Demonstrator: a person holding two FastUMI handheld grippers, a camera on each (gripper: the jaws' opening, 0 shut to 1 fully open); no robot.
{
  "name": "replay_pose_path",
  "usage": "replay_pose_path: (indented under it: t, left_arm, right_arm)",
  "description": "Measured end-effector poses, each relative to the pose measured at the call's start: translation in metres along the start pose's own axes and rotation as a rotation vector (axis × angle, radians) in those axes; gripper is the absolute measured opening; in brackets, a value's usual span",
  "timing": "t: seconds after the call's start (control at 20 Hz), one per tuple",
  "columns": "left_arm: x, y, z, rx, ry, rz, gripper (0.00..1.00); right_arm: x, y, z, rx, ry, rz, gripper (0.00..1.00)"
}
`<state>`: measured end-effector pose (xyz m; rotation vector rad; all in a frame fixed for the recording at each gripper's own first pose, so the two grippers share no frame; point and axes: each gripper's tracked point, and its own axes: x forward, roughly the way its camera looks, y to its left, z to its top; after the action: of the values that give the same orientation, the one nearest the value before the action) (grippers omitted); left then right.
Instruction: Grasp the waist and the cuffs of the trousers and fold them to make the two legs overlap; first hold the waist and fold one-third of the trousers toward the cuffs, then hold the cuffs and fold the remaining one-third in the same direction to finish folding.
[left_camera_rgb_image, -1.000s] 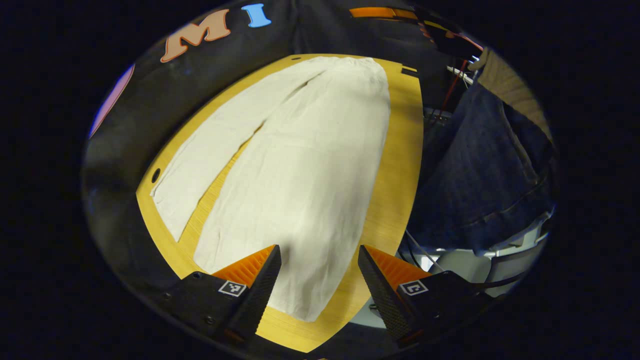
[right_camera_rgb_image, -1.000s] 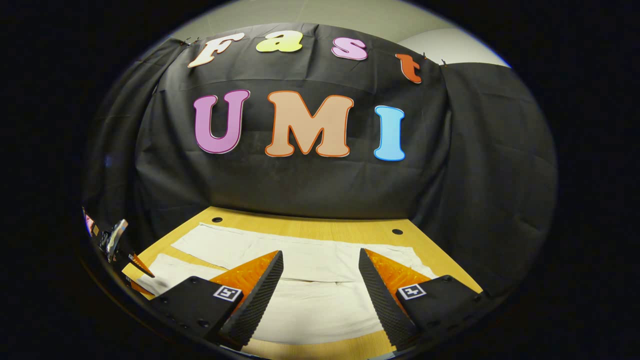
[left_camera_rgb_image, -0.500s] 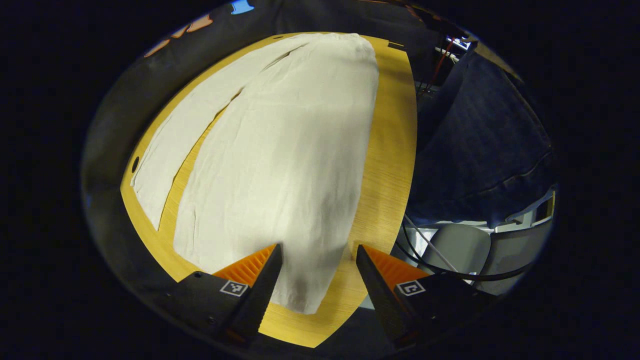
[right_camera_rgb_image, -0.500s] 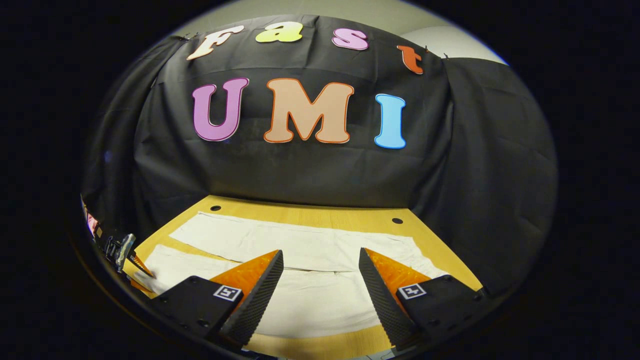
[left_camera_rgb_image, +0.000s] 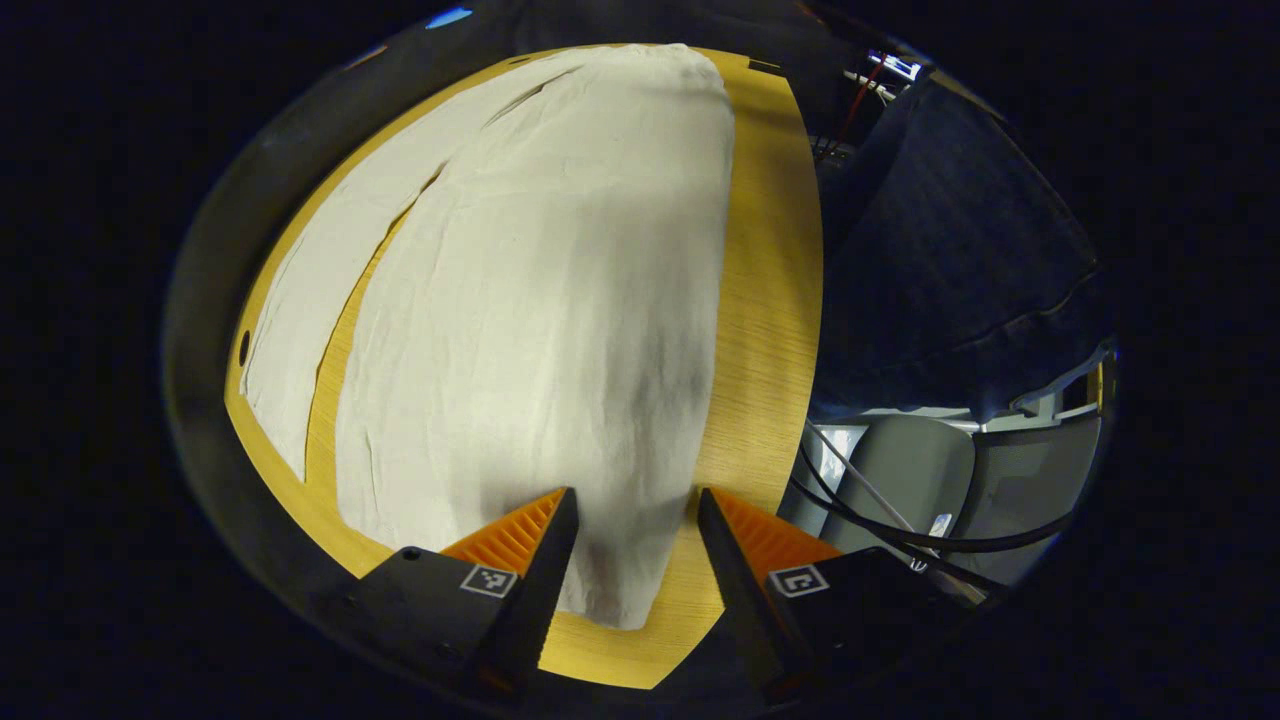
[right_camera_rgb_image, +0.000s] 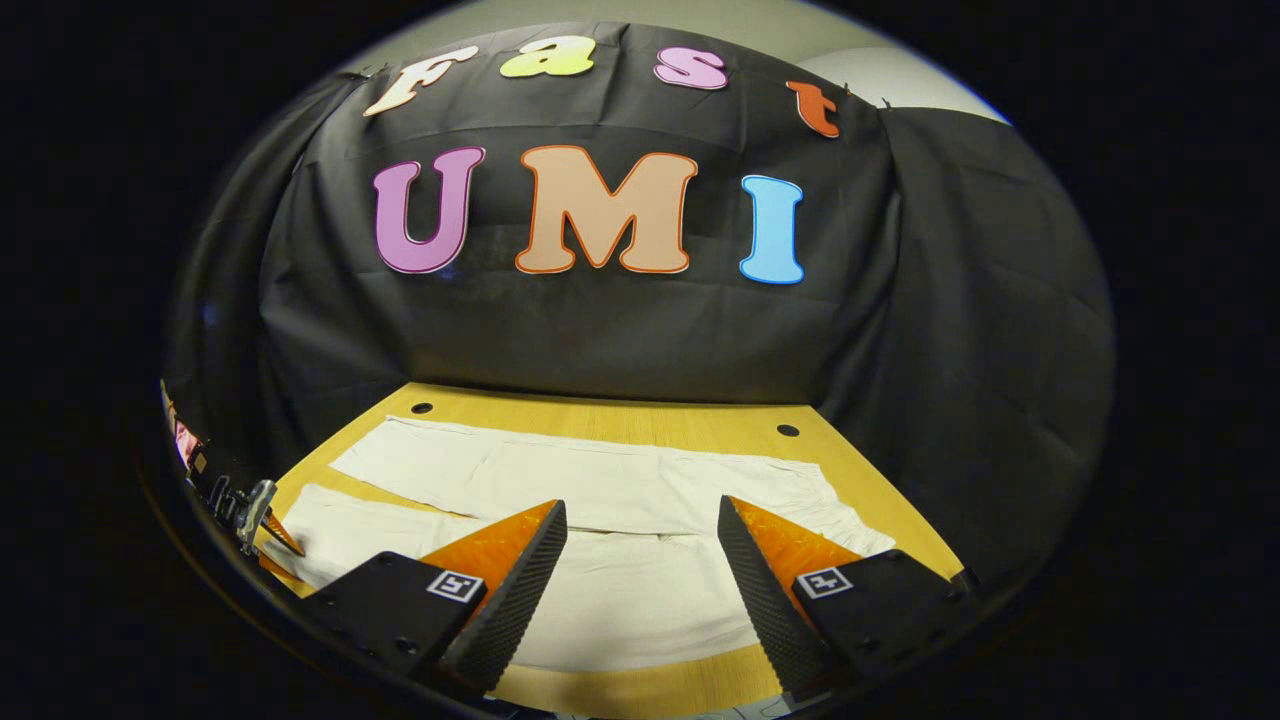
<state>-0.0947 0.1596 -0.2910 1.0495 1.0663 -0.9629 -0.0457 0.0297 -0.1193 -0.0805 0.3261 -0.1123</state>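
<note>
Cream trousers (left_camera_rgb_image: 540, 300) lie flat on the wooden table (left_camera_rgb_image: 770, 300), their two legs side by side with a narrow gap between them. My left gripper (left_camera_rgb_image: 635, 500) is open just above the cuff end of the nearer leg, and cloth shows between its fingers. In the right gripper view the trousers (right_camera_rgb_image: 600, 480) stretch across, cuffs at the left and waist at the right. My right gripper (right_camera_rgb_image: 640, 505) hangs open over their near edge, around the middle. The left gripper (right_camera_rgb_image: 250, 510) is small at the far left by the cuff.
A person in dark jeans (left_camera_rgb_image: 950, 260) stands at the table's right side in the left gripper view, with a grey chair (left_camera_rgb_image: 920, 480) and black cables (left_camera_rgb_image: 860, 500) below. Round holes (right_camera_rgb_image: 421, 408) mark the table near the black cloth wall (right_camera_rgb_image: 600, 340).
My left gripper has come lower and closer over the cuff, and its fingers stand slightly nearer together. The right gripper has tipped down a little, so more of the table shows.
</note>
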Motion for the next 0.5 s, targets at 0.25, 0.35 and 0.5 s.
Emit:
replay_pose_path:
  t: [0.25,0.35,0.5]
  left_arm:
    - [0.003,0.013,0.003,-0.03,0.009,0.024,0.45]
    - [0.004,0.02,0.004,-0.042,0.027,0.047,0.23]
    - [0.004,0.021,0.006,-0.042,0.045,0.032,0.0]
  right_arm:
    - [0.008,-0.004,-0.012,-0.021,0.03,0.038,0.98]
    - [0.014,-0.008,-0.017,-0.038,0.045,0.055,0.98]
    - [0.022,-0.012,-0.026,-0.065,0.06,0.087,0.98]
